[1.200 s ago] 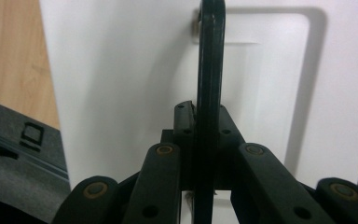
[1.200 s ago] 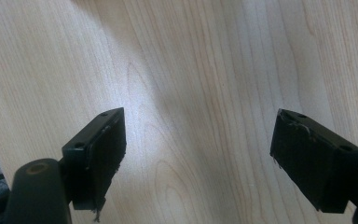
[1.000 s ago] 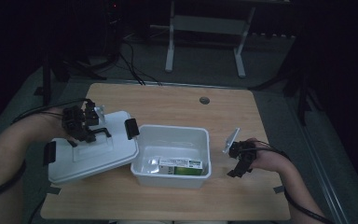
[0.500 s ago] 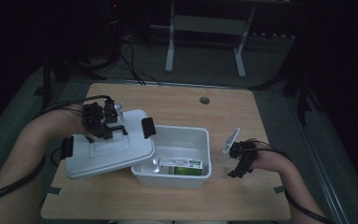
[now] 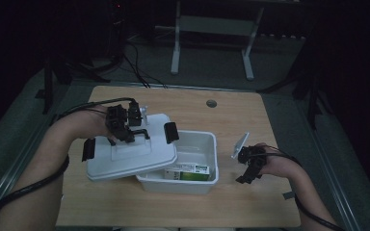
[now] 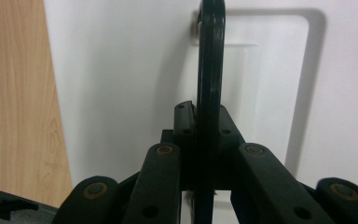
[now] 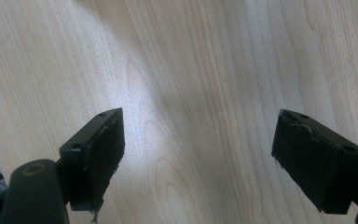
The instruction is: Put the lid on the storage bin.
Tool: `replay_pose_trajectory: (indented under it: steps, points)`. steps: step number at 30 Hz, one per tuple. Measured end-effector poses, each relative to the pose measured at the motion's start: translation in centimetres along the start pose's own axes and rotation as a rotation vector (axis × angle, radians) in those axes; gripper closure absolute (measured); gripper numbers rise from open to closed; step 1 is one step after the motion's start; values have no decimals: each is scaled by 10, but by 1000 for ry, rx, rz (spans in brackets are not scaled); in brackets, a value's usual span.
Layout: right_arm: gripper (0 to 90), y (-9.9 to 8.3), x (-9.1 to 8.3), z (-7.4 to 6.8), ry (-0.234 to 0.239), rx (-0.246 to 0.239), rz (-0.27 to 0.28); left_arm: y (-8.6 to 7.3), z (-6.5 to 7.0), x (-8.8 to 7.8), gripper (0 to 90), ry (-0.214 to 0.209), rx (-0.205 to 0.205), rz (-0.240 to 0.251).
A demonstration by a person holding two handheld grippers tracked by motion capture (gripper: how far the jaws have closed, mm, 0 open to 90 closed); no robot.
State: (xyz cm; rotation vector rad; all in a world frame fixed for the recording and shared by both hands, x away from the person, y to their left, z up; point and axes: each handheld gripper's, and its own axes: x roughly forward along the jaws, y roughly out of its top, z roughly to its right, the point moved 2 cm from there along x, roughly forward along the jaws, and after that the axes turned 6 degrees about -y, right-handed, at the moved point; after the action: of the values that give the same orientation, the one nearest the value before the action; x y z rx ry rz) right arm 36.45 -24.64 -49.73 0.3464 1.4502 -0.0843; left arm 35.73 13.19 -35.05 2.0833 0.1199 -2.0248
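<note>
A white plastic lid point(image 5: 130, 161) with black end latches point(image 5: 171, 132) hangs tilted over the left rim of an open white box point(image 5: 211, 144). My left gripper point(image 5: 125, 131) is shut on the lid's black handle point(image 5: 138, 134). In the left gripper view the handle point(image 6: 209, 70) runs up between the jaws of my left gripper point(image 6: 207, 121), with the lid point(image 6: 121, 70) behind it. A green and white carton point(image 5: 188, 172) lies inside the box. My right gripper point(image 5: 248, 172) stands open to the right of the box, and my right gripper point(image 7: 198, 154) has bare wood point(image 7: 205, 70) between its jaws.
The wooden table point(image 5: 250, 115) has a round cable hole point(image 5: 211, 103) near its far edge. Black cables point(image 5: 84, 107) trail off the left side. A metal stand point(image 5: 176, 48) rises on the floor behind the table.
My left gripper has carried the lid to the right, from beside the box to over its left part. The right gripper has stayed where it was.
</note>
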Motion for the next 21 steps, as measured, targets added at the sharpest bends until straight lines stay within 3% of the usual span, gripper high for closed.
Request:
replay_pose_trajectory:
  steps: [21]
  points:
    - [167,-3,2,0,3,6,-1,61,8,8,841,-14,111,-10]
